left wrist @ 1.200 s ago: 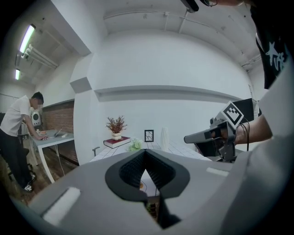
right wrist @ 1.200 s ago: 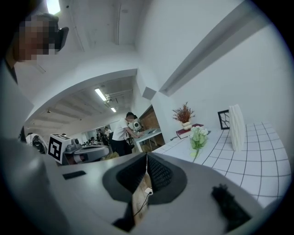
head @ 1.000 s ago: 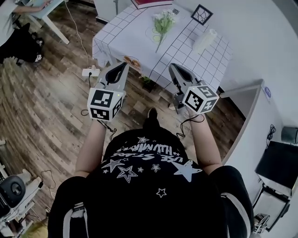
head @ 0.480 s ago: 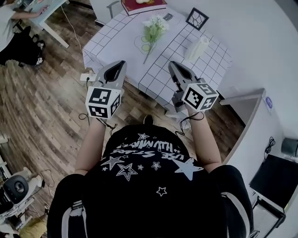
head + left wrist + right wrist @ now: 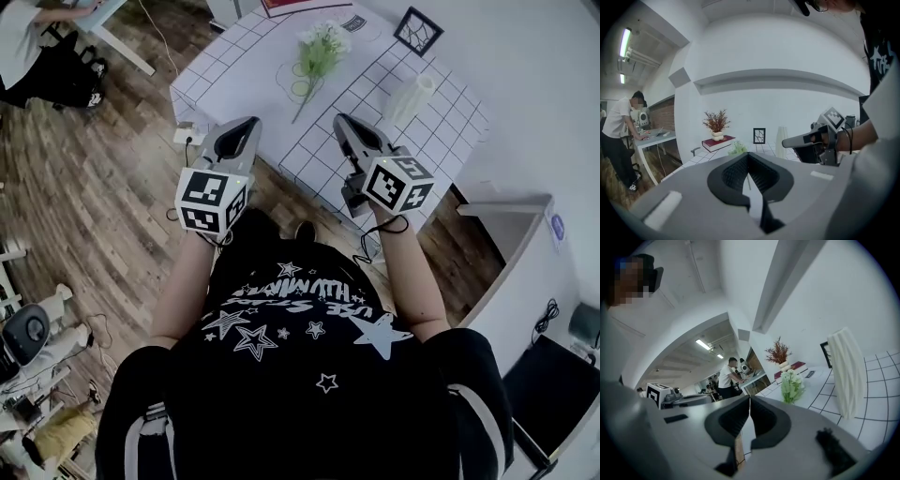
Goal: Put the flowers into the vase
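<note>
A bunch of white and green flowers (image 5: 319,52) lies on the table with the checked cloth (image 5: 246,70), far side of centre. A white ribbed vase (image 5: 411,97) stands upright to their right. In the right gripper view the vase (image 5: 848,373) rises close at the right and the flowers (image 5: 791,386) lie beyond the jaws. My left gripper (image 5: 234,134) is shut and empty, short of the table's near edge. My right gripper (image 5: 345,125) is also shut and empty, over the table's near edge, apart from the vase. The left gripper view shows the flowers (image 5: 738,149) small, just past its shut tips (image 5: 748,154).
A black picture frame (image 5: 416,31) and a red book (image 5: 305,5) sit at the table's far side, with a dried-plant pot (image 5: 716,124) on the book. A person (image 5: 33,42) works at a desk at the left. A power strip (image 5: 187,134) lies on the wooden floor.
Both grippers have moved forward toward the table together; the table, flowers and vase now sit nearer to them. Both stay shut.
</note>
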The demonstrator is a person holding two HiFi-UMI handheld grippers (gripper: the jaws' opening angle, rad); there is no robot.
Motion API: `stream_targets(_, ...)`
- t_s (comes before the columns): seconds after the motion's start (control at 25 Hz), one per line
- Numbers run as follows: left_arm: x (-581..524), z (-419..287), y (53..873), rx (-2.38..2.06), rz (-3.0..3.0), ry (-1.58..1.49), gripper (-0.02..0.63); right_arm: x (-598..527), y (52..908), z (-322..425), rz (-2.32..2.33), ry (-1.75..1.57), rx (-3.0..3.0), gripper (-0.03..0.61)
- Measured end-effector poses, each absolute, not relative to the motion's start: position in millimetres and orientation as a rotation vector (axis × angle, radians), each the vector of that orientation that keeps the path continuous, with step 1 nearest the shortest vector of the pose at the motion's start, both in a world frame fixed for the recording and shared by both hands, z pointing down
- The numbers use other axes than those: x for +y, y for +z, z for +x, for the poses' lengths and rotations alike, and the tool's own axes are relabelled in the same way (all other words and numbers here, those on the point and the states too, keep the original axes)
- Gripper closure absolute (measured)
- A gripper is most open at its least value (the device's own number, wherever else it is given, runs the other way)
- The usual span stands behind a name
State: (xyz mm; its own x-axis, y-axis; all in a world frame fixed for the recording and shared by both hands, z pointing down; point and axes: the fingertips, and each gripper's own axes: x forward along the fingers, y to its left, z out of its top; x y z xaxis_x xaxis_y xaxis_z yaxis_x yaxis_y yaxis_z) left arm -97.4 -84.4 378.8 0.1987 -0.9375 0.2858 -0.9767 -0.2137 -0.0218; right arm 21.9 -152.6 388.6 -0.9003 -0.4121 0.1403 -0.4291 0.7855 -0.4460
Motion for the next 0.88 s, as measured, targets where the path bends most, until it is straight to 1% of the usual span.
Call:
stream_targets(0.2, -100, -112, 382, -1.873, 2.266, 0.357, 0.606, -160, 402, 12, 0.687, 0.781, -2.902, 0.566)
stream_targets(0.44, -136, -122, 389, -1.810, 2.303, 0.361, 0.604, -190, 407, 12, 0.807, 0.800, -2.885, 0.566)
stream_targets(0.88, -220, -149, 404, -1.578, 2.426, 0.380, 0.605, -249, 425, -10, 1.042, 0.864, -2.755, 0.566)
